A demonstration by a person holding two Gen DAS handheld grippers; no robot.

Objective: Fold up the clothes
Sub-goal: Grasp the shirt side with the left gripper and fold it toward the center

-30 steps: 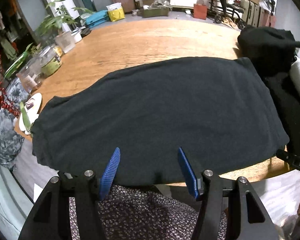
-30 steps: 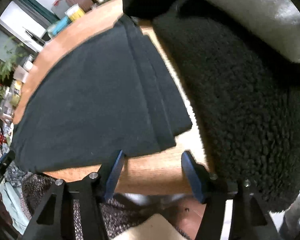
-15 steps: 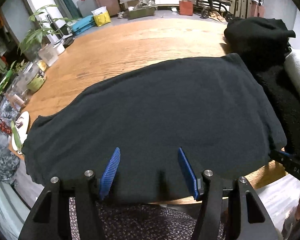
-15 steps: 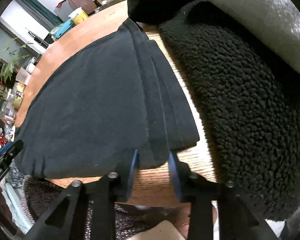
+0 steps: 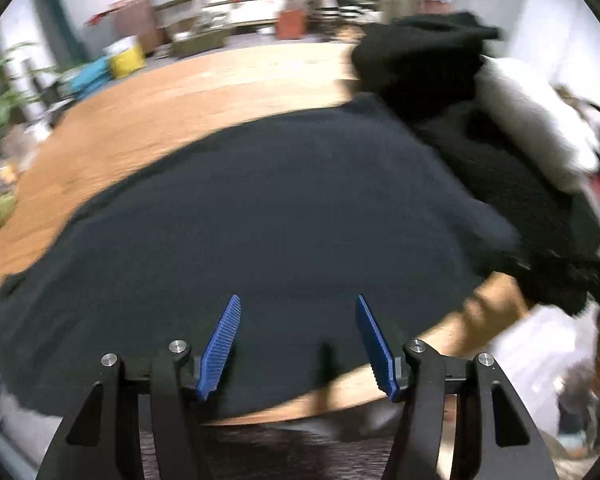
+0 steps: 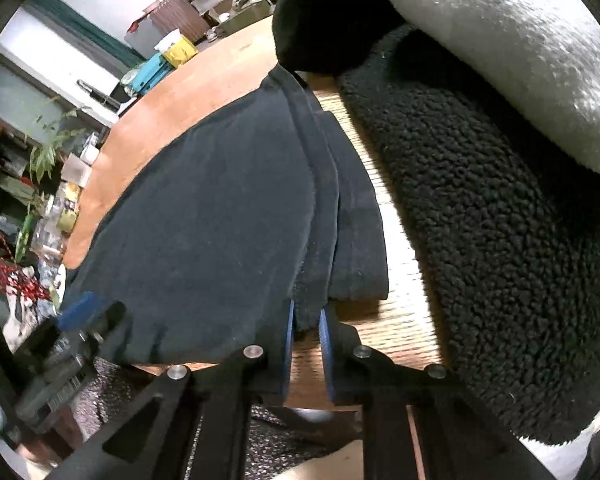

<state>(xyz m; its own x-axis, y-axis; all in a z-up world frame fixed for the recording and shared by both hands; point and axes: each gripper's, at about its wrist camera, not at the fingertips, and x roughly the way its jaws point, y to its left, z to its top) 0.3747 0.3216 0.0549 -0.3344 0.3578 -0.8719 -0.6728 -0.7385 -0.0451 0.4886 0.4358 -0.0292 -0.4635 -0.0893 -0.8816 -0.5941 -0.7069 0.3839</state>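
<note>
A black garment (image 5: 268, 220) lies folded flat on the wooden table (image 5: 172, 108), its near edge hanging over the front edge. In the right wrist view the garment (image 6: 220, 216) shows several stacked layers at its right end. My right gripper (image 6: 306, 322) is shut on the near right corner of those layers. My left gripper (image 5: 298, 336) is open, its blue fingers just above the garment's near edge, holding nothing. The left gripper also shows at the lower left of the right wrist view (image 6: 80, 312).
A black fleece garment (image 6: 500, 240), a white fleece roll (image 6: 500, 52) and another black heap (image 5: 420, 48) lie at the table's right end. Jars and plants (image 6: 56, 216) stand along the left edge. Boxes and clutter fill the room behind.
My right gripper has closed from open onto the garment's near right corner. My left gripper has moved forward and right over the near edge, still open; its view is now blurred.
</note>
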